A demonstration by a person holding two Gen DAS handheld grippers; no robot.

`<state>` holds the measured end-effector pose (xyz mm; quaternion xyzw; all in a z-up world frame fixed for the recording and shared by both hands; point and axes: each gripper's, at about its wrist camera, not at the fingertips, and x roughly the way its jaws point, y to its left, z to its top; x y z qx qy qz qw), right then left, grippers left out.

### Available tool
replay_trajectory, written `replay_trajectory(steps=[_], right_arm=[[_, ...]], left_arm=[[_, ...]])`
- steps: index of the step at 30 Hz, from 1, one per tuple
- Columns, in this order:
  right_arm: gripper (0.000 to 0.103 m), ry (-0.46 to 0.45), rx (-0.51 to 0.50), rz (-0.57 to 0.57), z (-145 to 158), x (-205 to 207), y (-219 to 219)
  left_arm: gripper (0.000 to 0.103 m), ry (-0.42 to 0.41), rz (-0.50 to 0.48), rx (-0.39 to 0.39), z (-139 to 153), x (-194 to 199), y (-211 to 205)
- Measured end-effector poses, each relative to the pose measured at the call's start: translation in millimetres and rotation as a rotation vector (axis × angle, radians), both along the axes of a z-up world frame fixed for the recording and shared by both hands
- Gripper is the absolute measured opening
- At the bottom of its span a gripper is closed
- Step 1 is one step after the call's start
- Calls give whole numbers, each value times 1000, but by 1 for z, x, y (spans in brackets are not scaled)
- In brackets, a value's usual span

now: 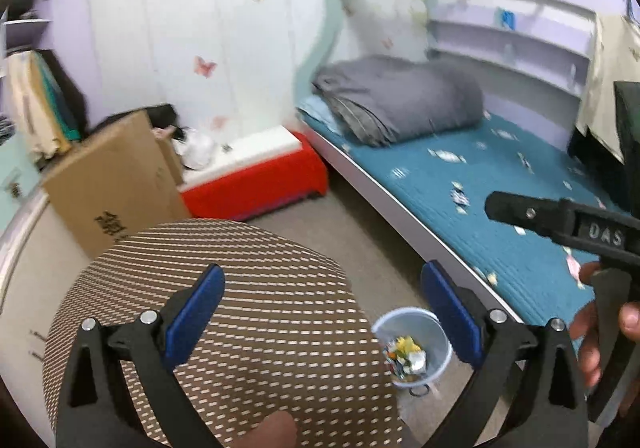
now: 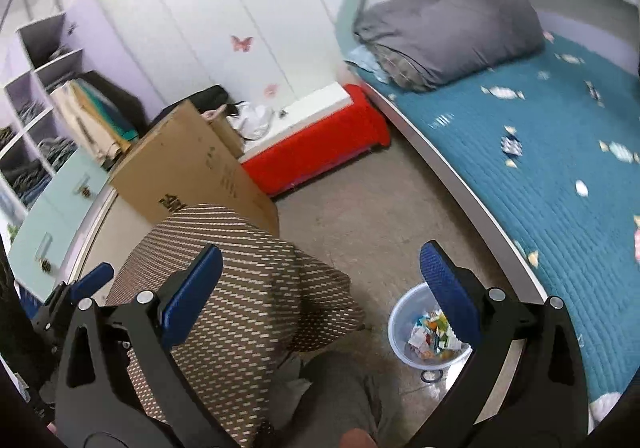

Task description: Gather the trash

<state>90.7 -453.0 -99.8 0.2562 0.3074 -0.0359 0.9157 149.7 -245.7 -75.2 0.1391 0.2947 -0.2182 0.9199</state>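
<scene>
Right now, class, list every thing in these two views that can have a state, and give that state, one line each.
Left gripper: open, empty.
Right gripper: open, empty.
Trash bin: upright on the floor, partly filled with wrappers.
Grey blanket: folded on the bed.
Cardboard box: flaps open.

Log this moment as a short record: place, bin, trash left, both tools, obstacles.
place: bedroom, bed along the right side
bin: pale bucket on the floor beside the bed, holding mixed wrappers
trash left: small wrappers scattered over the teal bedcover
left hand-held gripper: open, empty, above a striped cushion
right hand-held gripper: open, empty, bucket just inside its right finger in its own view
obstacles: cardboard box and red-sided box by the wall
</scene>
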Motion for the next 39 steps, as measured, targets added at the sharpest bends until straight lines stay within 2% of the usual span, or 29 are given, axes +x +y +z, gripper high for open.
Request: replay_trajectory(steps=[4, 6, 11, 16, 24, 39], right_arm=[[97, -35, -71, 38, 31, -7, 33], [97, -52, -107, 50, 45, -11, 48], [97, -134, -191, 66, 81, -25, 85], [97, -207, -270, 75, 103, -41, 118], [97, -289, -382, 65, 118, -60, 156], [97, -349, -413, 69, 119, -78, 175]], left_arm=[[97, -143, 101, 16, 24, -20, 26], [97, -194, 149, -9, 40, -31, 42], [97, -206, 214, -92, 67, -51, 77], [97, -241, 262, -131, 80, -66, 106], [97, -291, 327, -221, 86, -88, 143], [98, -338, 369, -258, 87, -119, 164]])
